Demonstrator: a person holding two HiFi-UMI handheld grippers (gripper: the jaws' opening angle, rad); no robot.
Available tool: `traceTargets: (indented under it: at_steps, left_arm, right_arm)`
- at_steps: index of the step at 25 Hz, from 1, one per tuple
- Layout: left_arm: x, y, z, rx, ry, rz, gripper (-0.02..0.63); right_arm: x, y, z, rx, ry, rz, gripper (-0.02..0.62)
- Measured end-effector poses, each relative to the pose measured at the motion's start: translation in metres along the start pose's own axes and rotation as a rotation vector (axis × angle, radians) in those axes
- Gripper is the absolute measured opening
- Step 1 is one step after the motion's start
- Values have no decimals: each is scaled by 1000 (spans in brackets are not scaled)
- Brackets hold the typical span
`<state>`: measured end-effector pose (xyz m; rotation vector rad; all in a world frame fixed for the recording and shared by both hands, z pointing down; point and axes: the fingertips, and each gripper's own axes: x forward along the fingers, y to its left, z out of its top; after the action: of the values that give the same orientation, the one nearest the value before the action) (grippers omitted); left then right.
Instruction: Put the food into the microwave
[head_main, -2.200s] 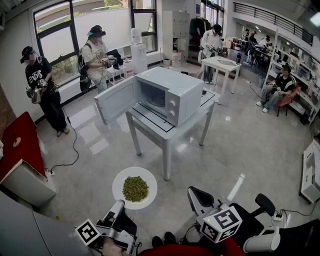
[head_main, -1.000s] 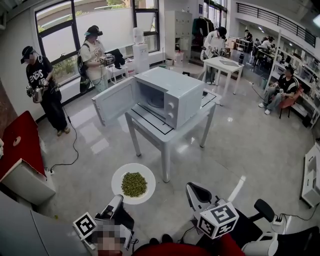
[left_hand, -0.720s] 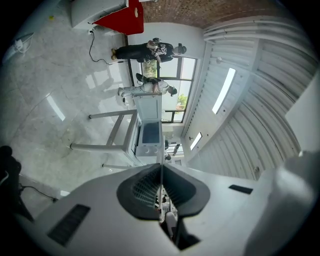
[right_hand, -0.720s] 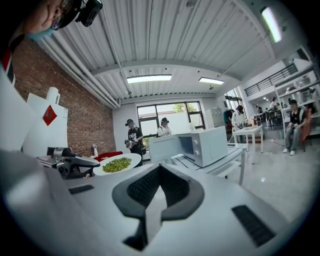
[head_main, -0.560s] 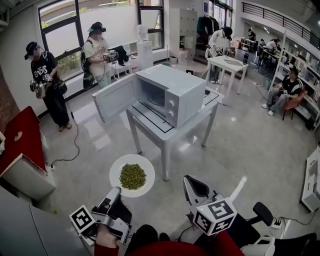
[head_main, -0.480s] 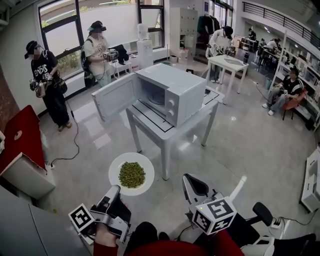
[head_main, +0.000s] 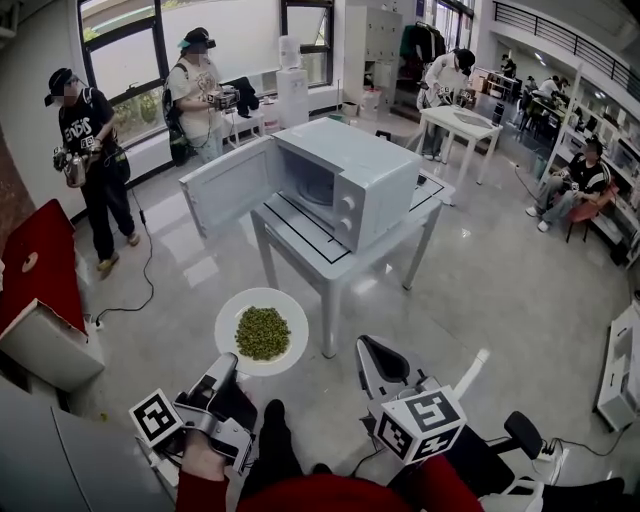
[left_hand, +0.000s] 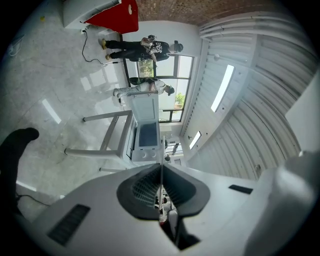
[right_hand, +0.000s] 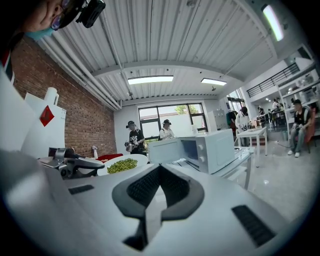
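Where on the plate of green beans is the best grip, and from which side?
The plate by its bare near rim, approached level from the person's side: the green beans are heaped in the middle, and the thin flat edge fits between jaws. The left gripper is clamped there.

The left gripper view sees the plate (head_main: 229, 330) edge-on, peas (head_main: 262, 333) hidden.

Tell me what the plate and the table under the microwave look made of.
The plate: glossy white with a thin rim, likely ceramic or melamine. The table: slim square pale legs, probably painted metal; the smooth top with dark border lines is possibly glass.
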<state>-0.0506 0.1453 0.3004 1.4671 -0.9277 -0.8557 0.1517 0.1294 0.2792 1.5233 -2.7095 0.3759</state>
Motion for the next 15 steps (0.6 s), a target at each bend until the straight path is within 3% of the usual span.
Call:
traceTargets:
  at_steps: [7, 15]
  left_arm:
    - [49, 4, 41, -8, 48, -31, 21]
    - [122, 23, 113, -38, 122, -30, 21]
  right_arm:
    - [55, 1, -2, -3, 19, -24, 14]
    - [162, -6, 4, 18, 53, -96, 14]
